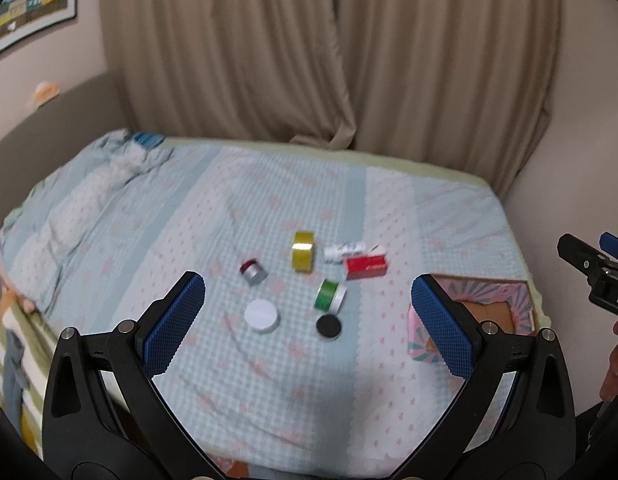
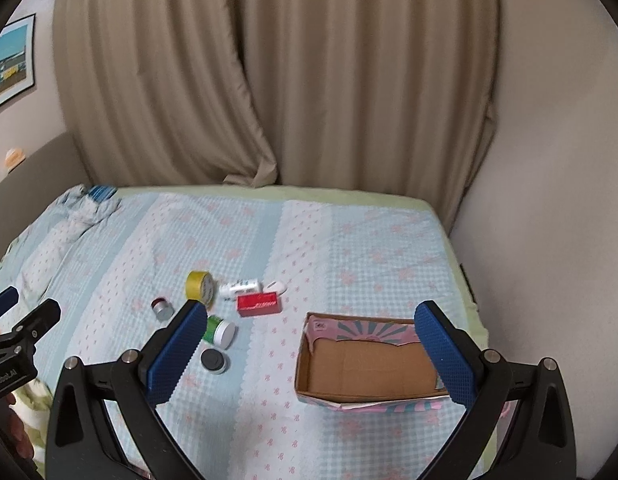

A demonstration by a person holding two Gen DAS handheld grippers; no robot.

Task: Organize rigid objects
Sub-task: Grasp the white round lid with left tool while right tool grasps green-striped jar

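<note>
Small items lie grouped on the bed: a yellow tape roll [image 1: 302, 257] [image 2: 199, 285], a red box [image 1: 366, 266] [image 2: 259, 305], a white bottle on its side [image 1: 343, 251] [image 2: 240, 288], a green-and-white jar on its side [image 1: 329, 295] [image 2: 219, 331], a silver jar with a red end [image 1: 253, 272] [image 2: 161, 308], a white round lid [image 1: 261, 315] and a black round cap [image 1: 328, 326] [image 2: 213, 360]. An open pink cardboard box [image 2: 369, 368] [image 1: 493, 312] sits to their right. My left gripper [image 1: 309, 312] is open and empty above the items. My right gripper [image 2: 309, 344] is open and empty above the box.
The bed has a light blue checked sheet [image 1: 269, 380] with a bunched blanket [image 1: 109, 168] at the far left. Beige curtains [image 2: 269, 80] hang behind. A wall [image 2: 549, 200] borders the bed's right side.
</note>
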